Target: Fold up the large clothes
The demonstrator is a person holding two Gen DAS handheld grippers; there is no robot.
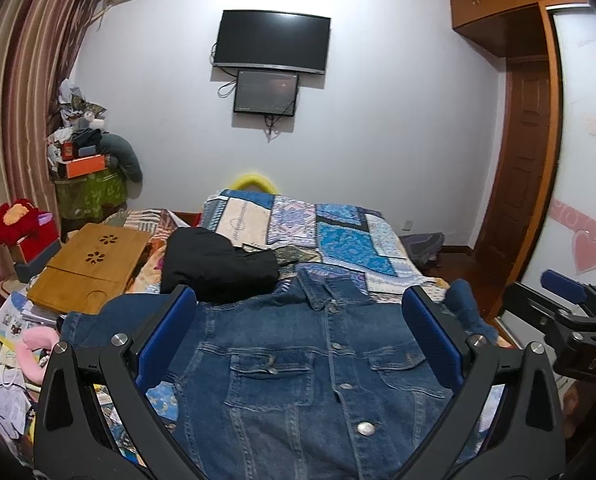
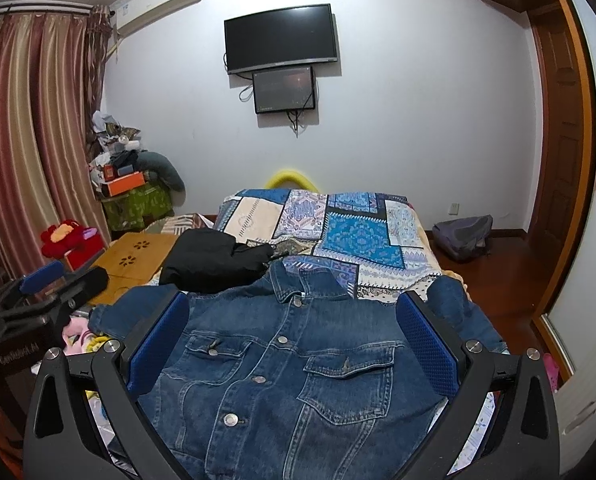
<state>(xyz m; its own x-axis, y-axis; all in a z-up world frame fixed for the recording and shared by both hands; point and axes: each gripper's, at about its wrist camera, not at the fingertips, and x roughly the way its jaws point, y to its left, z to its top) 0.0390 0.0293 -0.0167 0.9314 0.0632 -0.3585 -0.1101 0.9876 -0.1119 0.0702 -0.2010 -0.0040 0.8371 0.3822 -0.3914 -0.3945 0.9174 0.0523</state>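
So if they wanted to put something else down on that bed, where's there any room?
The far half of the patchwork quilt lies bare, between the denim jacket's collar and the yellow cushion. The left side is crowded: black garment, wooden tray, then toys and papers.

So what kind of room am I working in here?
A lived-in bedroom, most likely: the denim jacket lies on a bed with a patchwork quilt, a TV hangs on the wall, and a wooden wardrobe stands nearby.

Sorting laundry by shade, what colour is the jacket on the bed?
Blue denim jacket, metal buttons; clearest in the right wrist view.
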